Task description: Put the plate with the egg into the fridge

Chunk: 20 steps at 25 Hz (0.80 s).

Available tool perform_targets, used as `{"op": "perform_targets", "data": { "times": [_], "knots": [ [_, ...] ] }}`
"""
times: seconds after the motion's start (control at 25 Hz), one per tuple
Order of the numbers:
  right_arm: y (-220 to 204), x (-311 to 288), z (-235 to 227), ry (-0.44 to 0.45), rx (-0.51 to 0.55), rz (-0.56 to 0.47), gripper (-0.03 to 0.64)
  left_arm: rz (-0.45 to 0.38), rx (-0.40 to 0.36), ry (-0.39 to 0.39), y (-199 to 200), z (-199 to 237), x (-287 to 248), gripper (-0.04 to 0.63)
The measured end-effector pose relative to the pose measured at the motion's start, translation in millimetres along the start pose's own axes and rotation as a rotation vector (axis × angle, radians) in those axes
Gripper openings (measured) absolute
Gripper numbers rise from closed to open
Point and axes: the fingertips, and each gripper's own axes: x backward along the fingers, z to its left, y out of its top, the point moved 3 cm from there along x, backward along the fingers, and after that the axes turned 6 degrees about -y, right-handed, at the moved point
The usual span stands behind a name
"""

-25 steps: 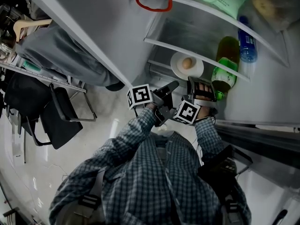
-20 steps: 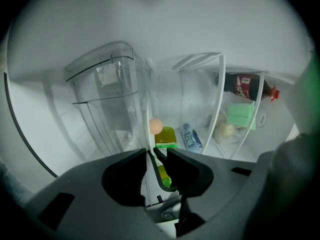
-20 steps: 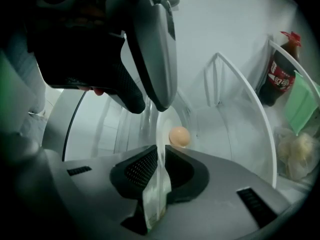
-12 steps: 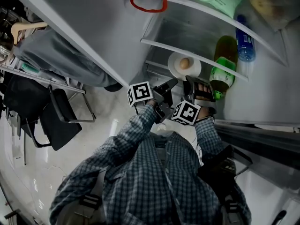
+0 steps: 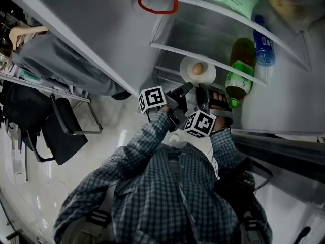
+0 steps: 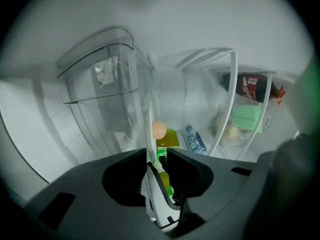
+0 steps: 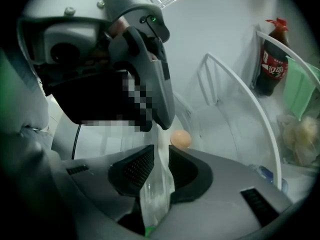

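Holding the round white plate [image 5: 189, 74] by its near rim, I record both sets of fingers clamped on it, left gripper [image 6: 156, 159] and right gripper [image 7: 161, 156] side by side; the loose brown egg [image 5: 198, 68] sits near its centre; plate at the front edge of a glass fridge shelf [image 5: 172, 49], near a green bottle [image 5: 238, 75]; risk: any tilt rolls the egg off; striking shelf or bottle would jolt it.

The plate [image 5: 187, 68] looked glossy white, the egg [image 5: 198, 69] matt. Clear smooth plastic formed the fridge bin [image 6: 102, 91] at upper left; the shirt [image 5: 162, 187] was checked cloth.
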Motion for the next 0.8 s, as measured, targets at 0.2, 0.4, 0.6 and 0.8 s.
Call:
{"op": "perform_targets", "data": {
  "times": [0.2,0.4,0.6,0.8],
  "knots": [
    [4,5,-1,-0.002,-0.02,-0.02,0.072,-0.009,-0.001,0.003,2,1,1,0.114],
    [16,13,-14,-0.04,-0.121,-0.069,0.072,0.0,-0.044,0.003,3,-4,7,0.114],
    [26,18,-16,-0.024,-0.166,-0.094,0.071,0.019,-0.119,-0.003,3,-12,13,0.112],
    [27,19,-19,-0.051,-0.177,-0.089,0.03,0.03,-0.182,-0.011,3,-20,15,0.093]
  ]
}}
